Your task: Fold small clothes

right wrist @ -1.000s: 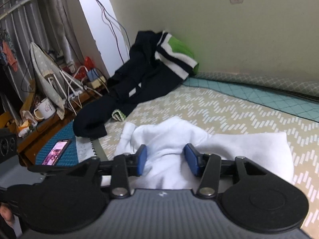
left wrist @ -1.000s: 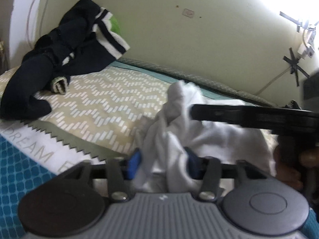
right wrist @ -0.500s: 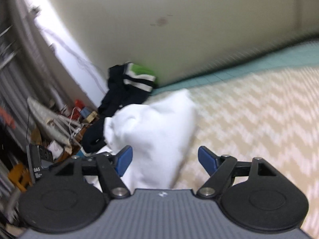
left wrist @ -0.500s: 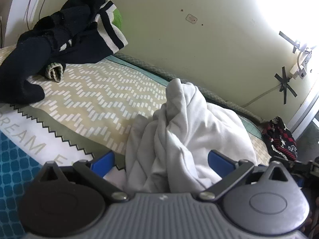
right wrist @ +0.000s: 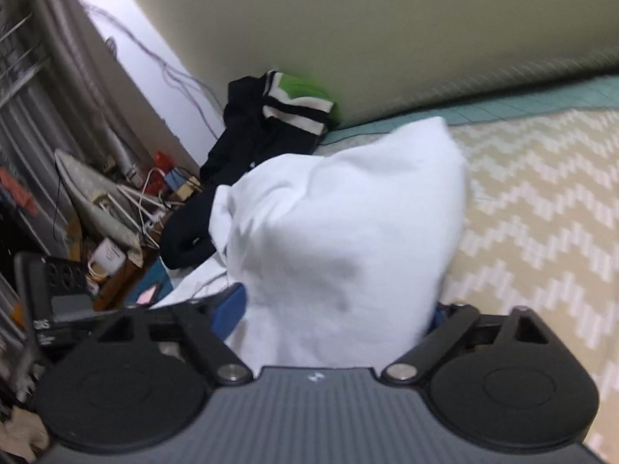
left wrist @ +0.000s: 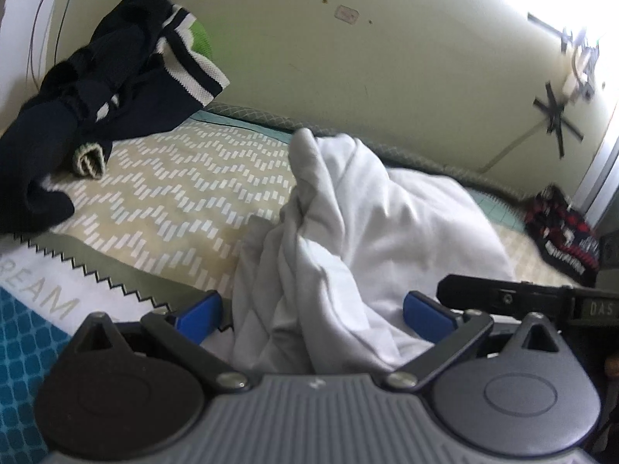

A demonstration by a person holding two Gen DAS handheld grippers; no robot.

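A white garment (left wrist: 371,239) lies bunched in a heap on the patterned bed cover (left wrist: 174,193). My left gripper (left wrist: 313,315) is open, its blue pads wide apart on either side of the cloth's near folds. The white garment also fills the right wrist view (right wrist: 340,239). My right gripper (right wrist: 336,309) is open, with the cloth between its spread fingers; its right pad is mostly hidden by the cloth. The right gripper's black body (left wrist: 541,301) shows in the left wrist view at the right.
A dark striped garment (left wrist: 108,89) is piled against the wall at the bed's far left. A red and black patterned cloth (left wrist: 561,232) lies at the far right. Beside the bed are an ironing board (right wrist: 93,201), cables and a mug (right wrist: 108,255).
Both grippers opened from a closed hold on the white garment. The cloth now sits loose in a heap between the spread fingers. The right wrist view swung to the right.
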